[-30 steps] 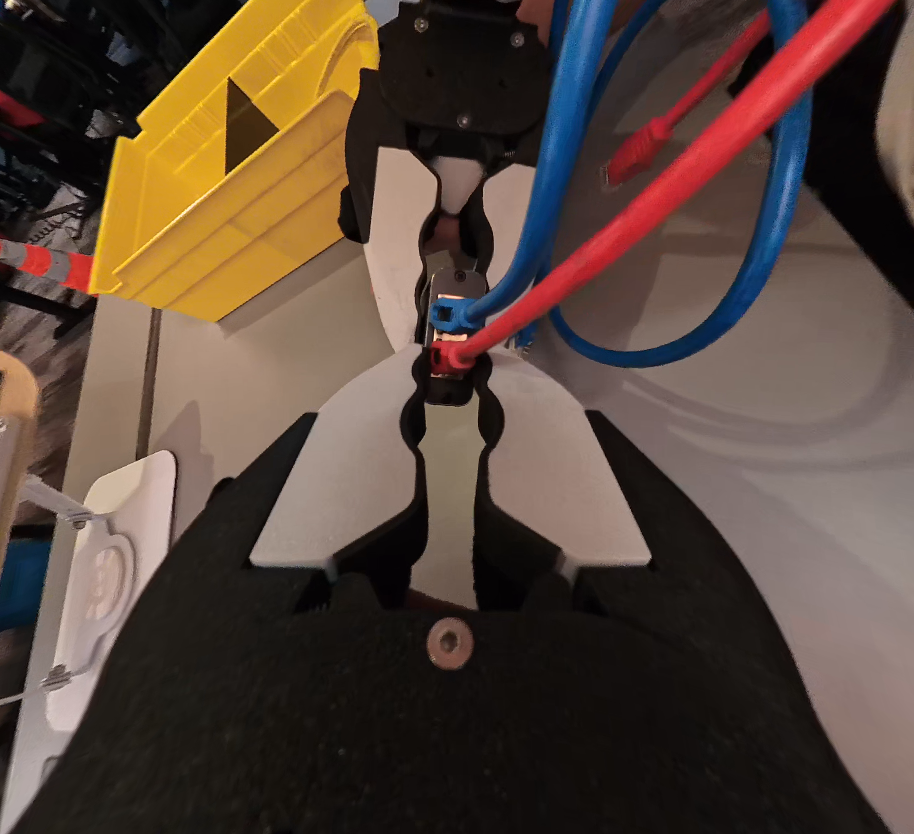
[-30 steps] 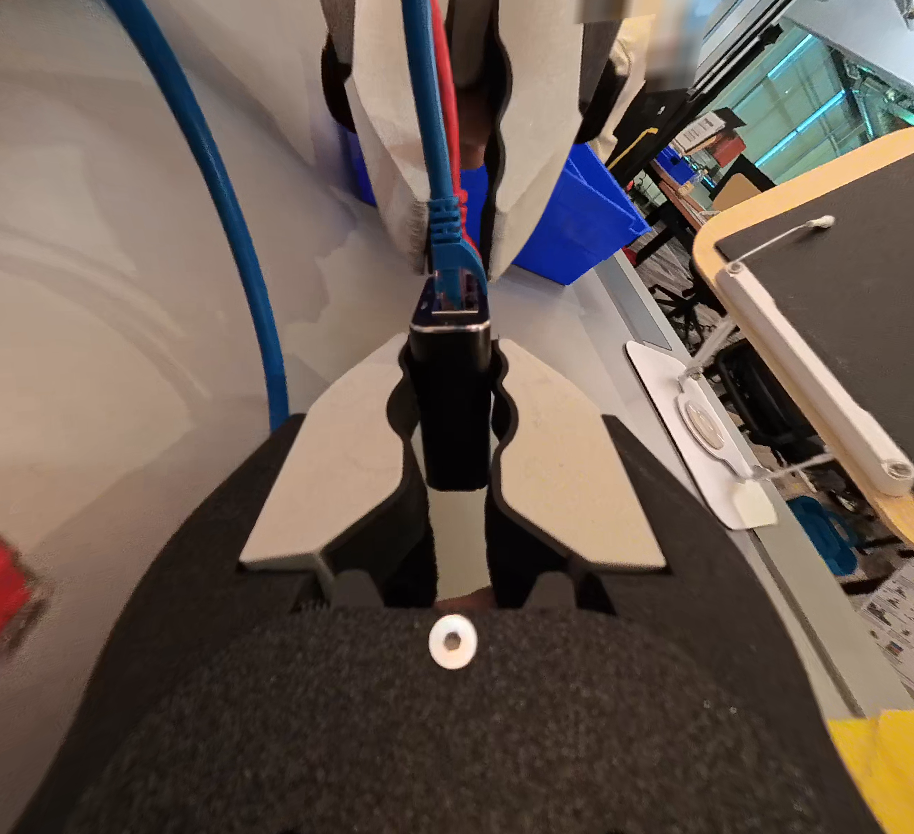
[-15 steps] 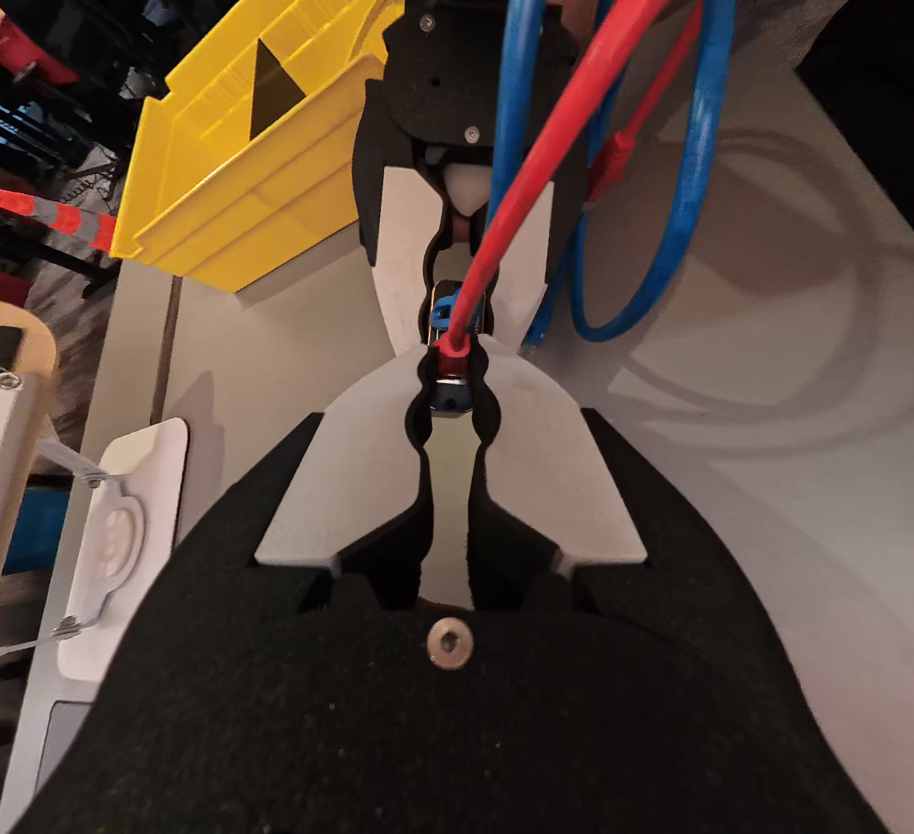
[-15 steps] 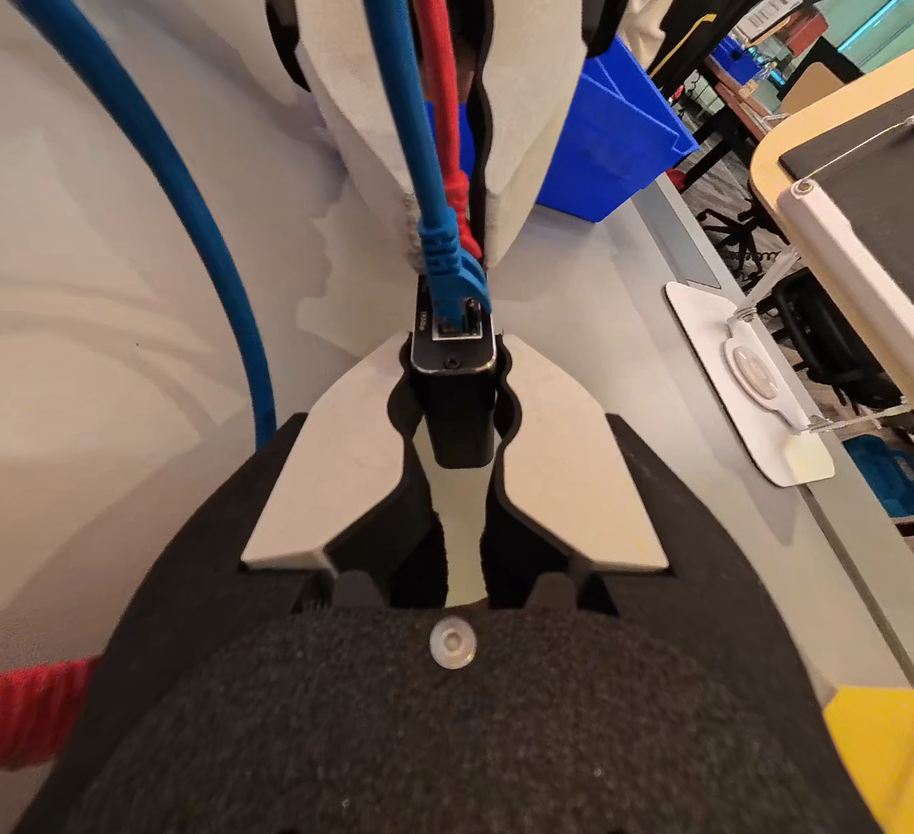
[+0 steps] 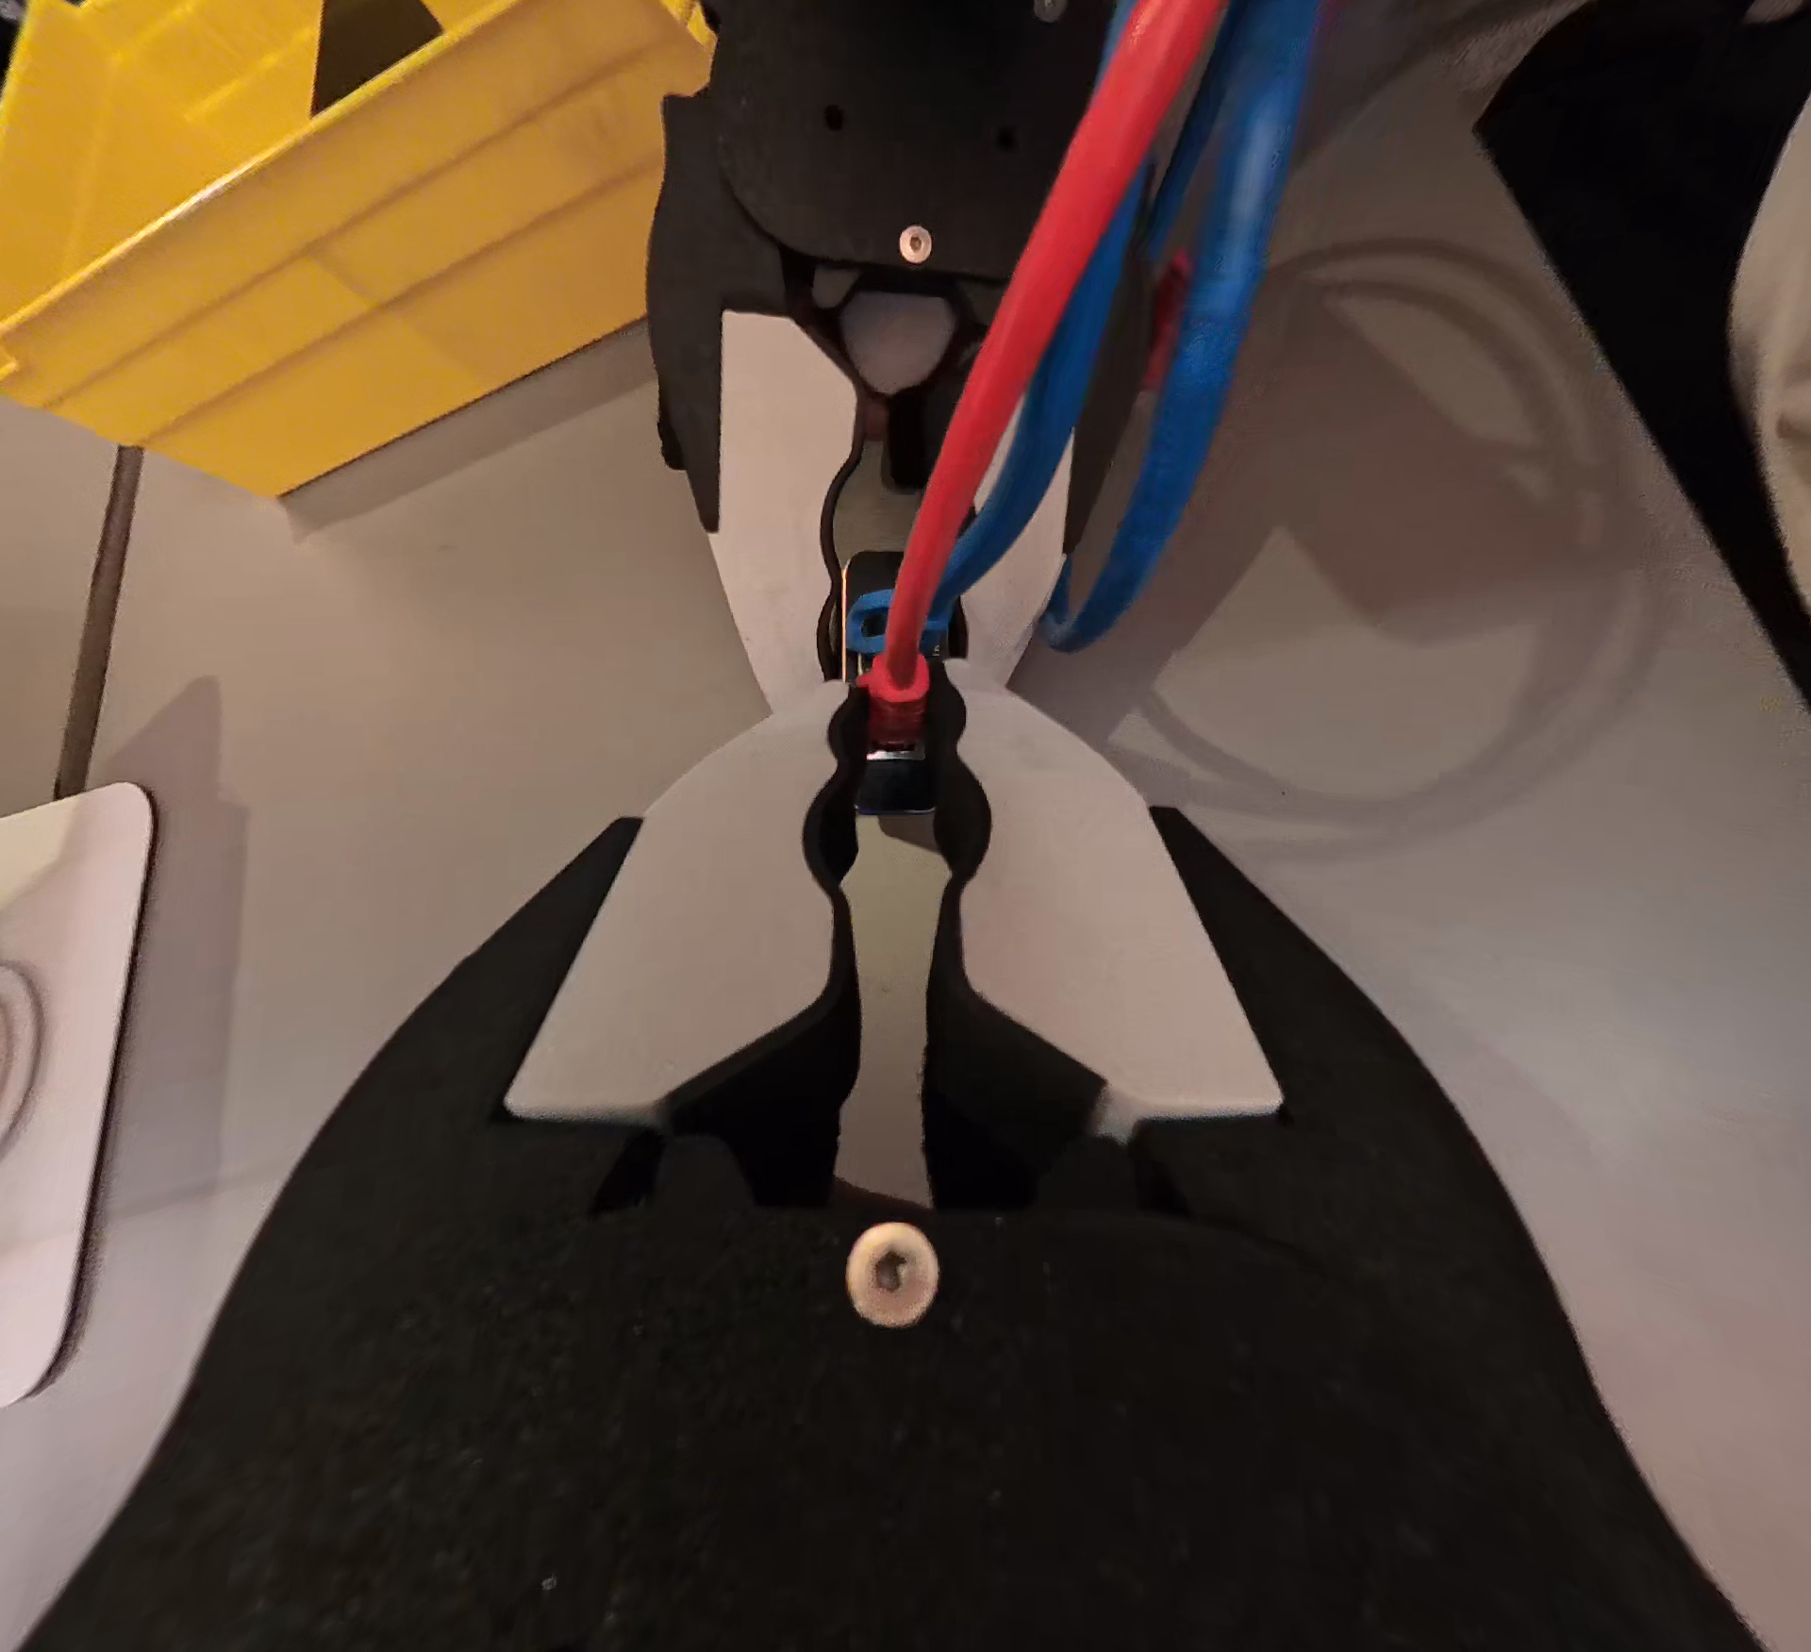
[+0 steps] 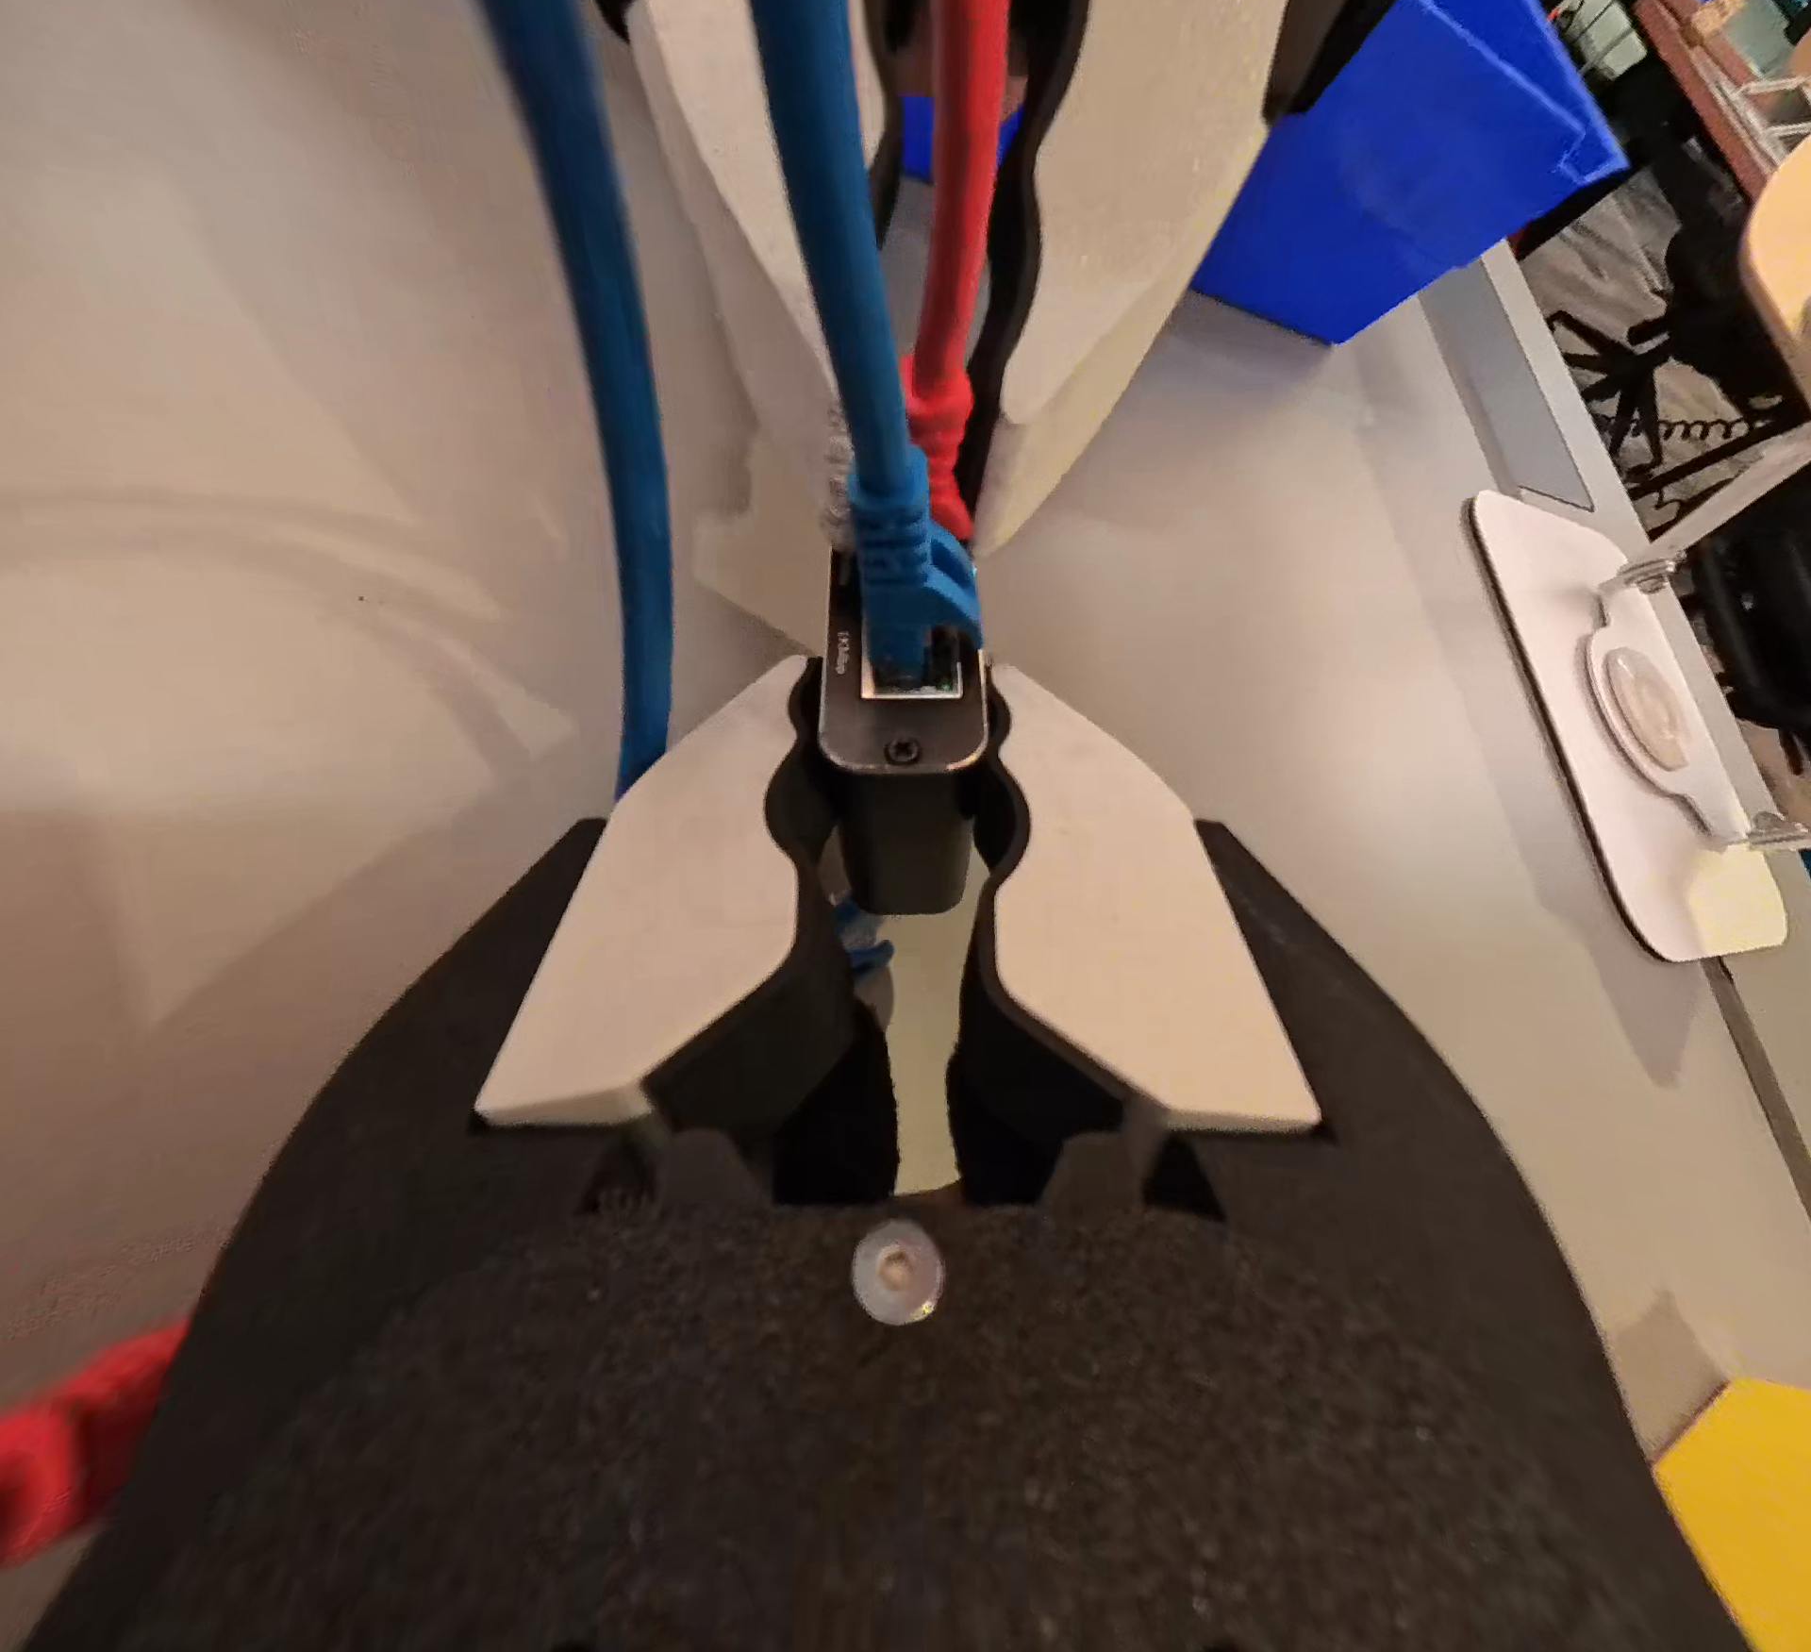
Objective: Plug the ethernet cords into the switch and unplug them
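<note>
1. Right gripper [image 6: 900, 782] clamped on the black switch [image 6: 902, 821], held above the table [image 6: 245, 527].
2. Left gripper [image 5: 894, 757] pinching the red cord [image 5: 990, 389] plug at the switch's far end.
3. Blue cord [image 6: 833, 233] plugged in at 12 o'clock; yellow bin [image 5: 323, 174] at 10.

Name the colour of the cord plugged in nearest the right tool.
Blue cord; right wrist view shows it best.

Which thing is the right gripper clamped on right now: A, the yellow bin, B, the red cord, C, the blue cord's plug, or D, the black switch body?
D: in the right wrist view the right gripper has its fingers closed against the sides of the black switch, while the blue cord's plug sits in a port on top, untouched by that gripper.
</note>
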Available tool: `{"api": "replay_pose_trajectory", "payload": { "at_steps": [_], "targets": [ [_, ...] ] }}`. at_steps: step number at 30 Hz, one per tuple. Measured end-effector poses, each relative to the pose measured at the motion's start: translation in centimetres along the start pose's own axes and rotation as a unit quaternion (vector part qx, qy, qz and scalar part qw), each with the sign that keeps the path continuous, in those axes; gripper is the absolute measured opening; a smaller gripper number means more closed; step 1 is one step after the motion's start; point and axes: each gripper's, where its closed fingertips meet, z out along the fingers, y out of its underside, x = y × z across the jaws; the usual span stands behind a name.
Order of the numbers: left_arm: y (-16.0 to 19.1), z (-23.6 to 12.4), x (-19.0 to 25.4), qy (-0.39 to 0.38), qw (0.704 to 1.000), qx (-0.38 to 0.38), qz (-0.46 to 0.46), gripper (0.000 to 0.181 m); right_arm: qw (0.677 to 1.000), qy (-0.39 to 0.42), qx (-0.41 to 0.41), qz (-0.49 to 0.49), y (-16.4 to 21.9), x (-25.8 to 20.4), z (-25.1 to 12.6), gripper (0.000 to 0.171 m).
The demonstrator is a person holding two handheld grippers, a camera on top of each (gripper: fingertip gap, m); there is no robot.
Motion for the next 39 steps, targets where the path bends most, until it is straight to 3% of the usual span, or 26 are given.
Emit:
{"api": "replay_pose_trajectory", "payload": {
  "at_steps": [11, 19, 24, 27, 32, 39],
  "targets": [
    [-1.3, -1.3, 0.2, -0.025, 0.999, 0.029, 0.008, 0.01, 0.999, -0.004, 0.034, 0.0, -1.5, -0.3, -0.4, 0.028],
    [-0.8, -1.2, 0.4, -0.032, 0.999, 0.017, 0.016, 0.012, 0.999, 0.017, -0.01, -0.031, -1.2, 0.0, -0.7, 0.027],
    [-1.6, -1.5, 0.2, -0.061, 0.998, 0.023, 0.006, 0.016, 0.998, 0.037, 0.012, -0.052, -1.8, 0.6, -1.6, 0.026],
    [-2.2, -2.7, -1.6, -0.117, 0.991, 0.052, -0.04, 0.032, 0.995, 0.028, 0.089, 0.024, -2.9, 1.5, -2.9, 0.026],
    [-3.6, -2.3, -1.9, -0.099, 0.977, 0.143, -0.126, 0.043, 0.957, -0.066, 0.228, 0.168, -5.9, 2.0, -5.4, 0.025],
    [-3.2, -0.3, -1.5, -0.084, 0.961, 0.2, -0.171, 0.036, 0.959, -0.087, 0.191, 0.193, -4.5, 1.8, -5.1, 0.026]
  ]
}}
